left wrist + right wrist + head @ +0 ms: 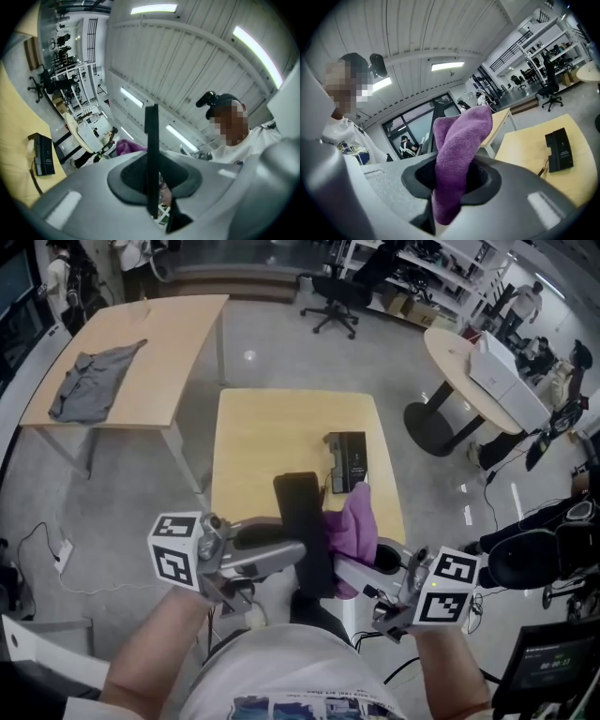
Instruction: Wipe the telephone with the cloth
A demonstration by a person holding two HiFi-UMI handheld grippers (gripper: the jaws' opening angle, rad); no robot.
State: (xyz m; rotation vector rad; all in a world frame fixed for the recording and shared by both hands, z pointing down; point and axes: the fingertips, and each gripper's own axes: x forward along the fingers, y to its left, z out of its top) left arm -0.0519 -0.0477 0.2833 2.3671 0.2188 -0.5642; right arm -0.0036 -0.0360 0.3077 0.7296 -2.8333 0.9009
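The telephone's base [347, 461] [43, 154] [560, 150] lies flat on the yellow table [272, 427] [14, 140] [525, 159], towards its right side, with a cord trailing off its near end. Its black handset [305, 526] [151, 154] is raised over the table's near edge, standing tilted, lengthwise towards the base.

The left gripper [302, 557] [153, 177] has its claw drawn narrow and pinches the handset by its thin sides, low on its length; the handset stands edge-on between the two pads. The right gripper [345, 570] [449, 183] has its claw pressed onto the purple cloth [352, 521] [457, 154] [126, 146], which bunches up out of the jaws in a loose fold. The cloth sits just beside the handset's right edge; whether the two touch is not clear.

Left of the yellow table stands a longer wooden desk [178, 343] with a grey garment [94, 381] spread on it. Beyond the table's far end is a black office chair [333, 296], and to its right a round table [459, 362].
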